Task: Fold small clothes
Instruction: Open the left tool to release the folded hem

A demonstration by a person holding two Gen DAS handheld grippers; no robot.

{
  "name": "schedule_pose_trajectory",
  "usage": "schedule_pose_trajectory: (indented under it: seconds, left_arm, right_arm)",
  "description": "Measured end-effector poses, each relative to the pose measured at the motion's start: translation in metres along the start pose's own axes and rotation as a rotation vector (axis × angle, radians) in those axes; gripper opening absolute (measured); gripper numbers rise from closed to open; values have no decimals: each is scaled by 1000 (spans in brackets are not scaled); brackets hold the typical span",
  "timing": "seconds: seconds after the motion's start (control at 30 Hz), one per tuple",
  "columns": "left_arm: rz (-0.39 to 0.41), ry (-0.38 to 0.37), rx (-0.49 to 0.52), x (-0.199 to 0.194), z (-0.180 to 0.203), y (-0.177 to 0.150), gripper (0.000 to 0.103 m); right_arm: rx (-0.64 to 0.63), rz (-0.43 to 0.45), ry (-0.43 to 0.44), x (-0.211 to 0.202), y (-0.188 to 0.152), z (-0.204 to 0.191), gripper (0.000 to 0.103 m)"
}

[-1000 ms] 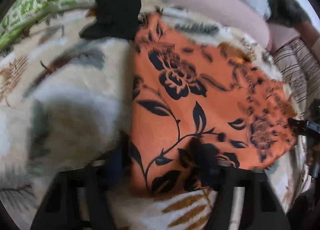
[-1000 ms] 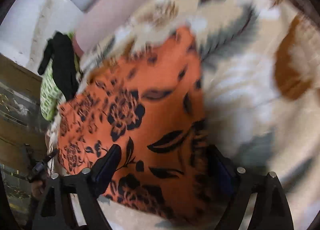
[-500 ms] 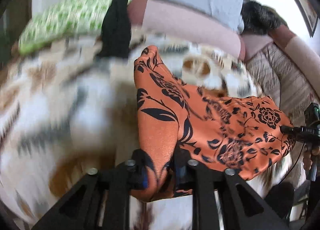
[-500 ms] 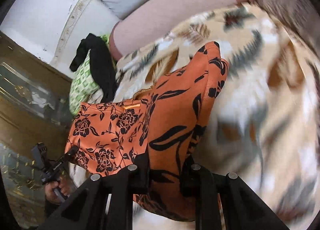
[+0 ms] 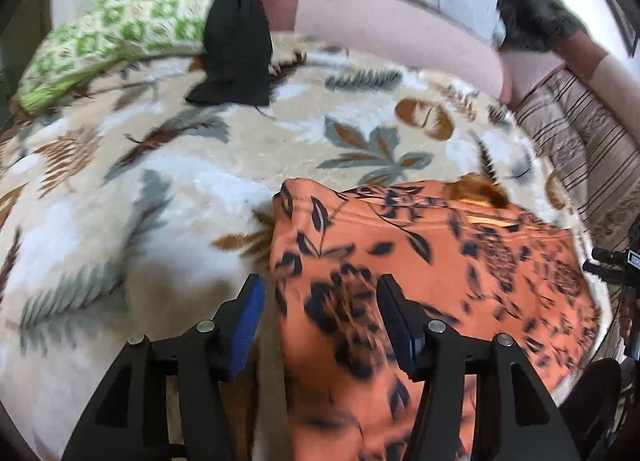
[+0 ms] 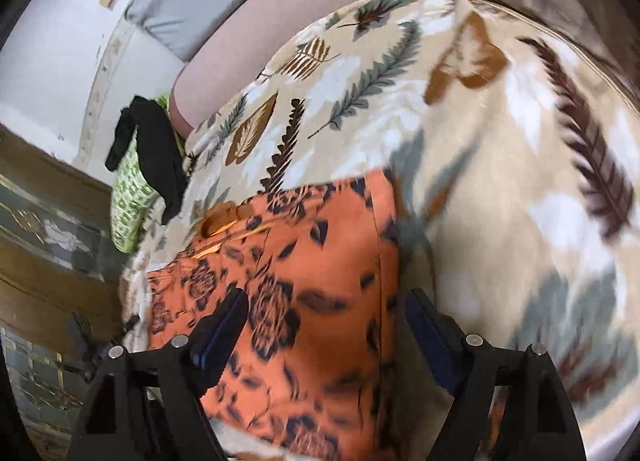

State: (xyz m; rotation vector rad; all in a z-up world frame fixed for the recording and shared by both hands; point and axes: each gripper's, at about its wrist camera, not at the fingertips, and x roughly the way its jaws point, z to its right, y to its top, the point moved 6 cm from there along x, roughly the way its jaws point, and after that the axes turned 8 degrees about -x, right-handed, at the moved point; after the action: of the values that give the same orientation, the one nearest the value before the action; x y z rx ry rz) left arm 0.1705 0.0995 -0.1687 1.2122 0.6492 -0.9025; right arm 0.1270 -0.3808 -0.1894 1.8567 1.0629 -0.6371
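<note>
Your left gripper (image 5: 320,301) has its jaws apart and opening, the orange floral garment (image 5: 420,269) lying loose between them on the leaf-print blanket (image 5: 160,189). From the right wrist, your right gripper (image 6: 324,321) is likewise spreading over the garment's folded edge (image 6: 312,261), pads off the cloth.

We see home bedroom: leaf-print fleece blanket (image 5: 168,197) over bed, green patterned pillow (image 5: 120,21), pink bolster (image 5: 392,37), clothes strewn.
</note>
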Motion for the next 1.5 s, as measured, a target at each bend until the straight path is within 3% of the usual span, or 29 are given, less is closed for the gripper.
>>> schedule_pose_trajectory:
  seconds: [0.13,0.17,0.2,0.3,0.37,0.43,0.5,0.57,0.63,0.67,0.73,0.77,0.8,0.93,1.1,1.17,1.27,1.3,1.37,1.5]
  left_arm:
    - [-25,37,16,30,-4,13,55]
    - [-19,56,44,33,-3,15,29]
    - [-16,84,63,36,-1,18,9]
    - [50,68,61,20,0,25,6]
    - [114,79,75,9,3,31,6]
    - [101,90,55,22,-3,34,6]
    - [-46,124,6,62,-18,28,14]
    - [26,127,-7,48,-17,35,20]
    - [96,89,-5,26,-13,37,36]
    - [121,92,6,16,-12,37,45]
    - [176,105,28,-6,-7,32,46]
    - [187,102,29,-15,-5,28,53]
    - [198,107,24,-24,-3,23,62]
    - [235,106,28,-49,11,-1,66]
    - [261,79,-11,-78,19,-41,71]
    - [229,121,30,-65,20,-60,71]
    - [89,236,85,-29,11,-79,71]
    - [77,234,71,-28,8,-82,71]
    - [145,183,19,-46,8,-79,71]
    - [167,160,8,-58,14,-72,72]
  right_arm:
    - [-69,-7,-93,22,15,2,82]
    - [-88,-15,-102,29,18,0,71]
    - [-100,-37,-111,38,19,1,27]
    - [-189,-33,-198,38,27,-12,8]
    - [-247,48,-240,18,38,-28,8]
    - [-259,83,-283,13,48,-26,8]
    - [-207,36,-299,36,55,0,10]
    - [-85,-80,-244,67,44,29,18]
    - [-47,11,-234,49,44,29,22]
    - [-35,40,-249,37,41,28,30]
    - [-56,75,-315,14,30,22,46]
    - [-91,100,-372,3,24,14,66]
    - [-151,116,-420,-4,18,3,77]
    - [-406,128,-570,-9,4,-41,79]
    - [-329,180,-381,-20,-18,-76,79]
    - [-369,166,-362,-14,-36,-89,80]
    - [-479,70,-541,13,-52,-82,82]
    - [-494,43,-593,19,-54,-77,82]
    - [-467,60,-597,11,-54,-72,82]
    - [-436,80,-625,-2,-45,-68,82]
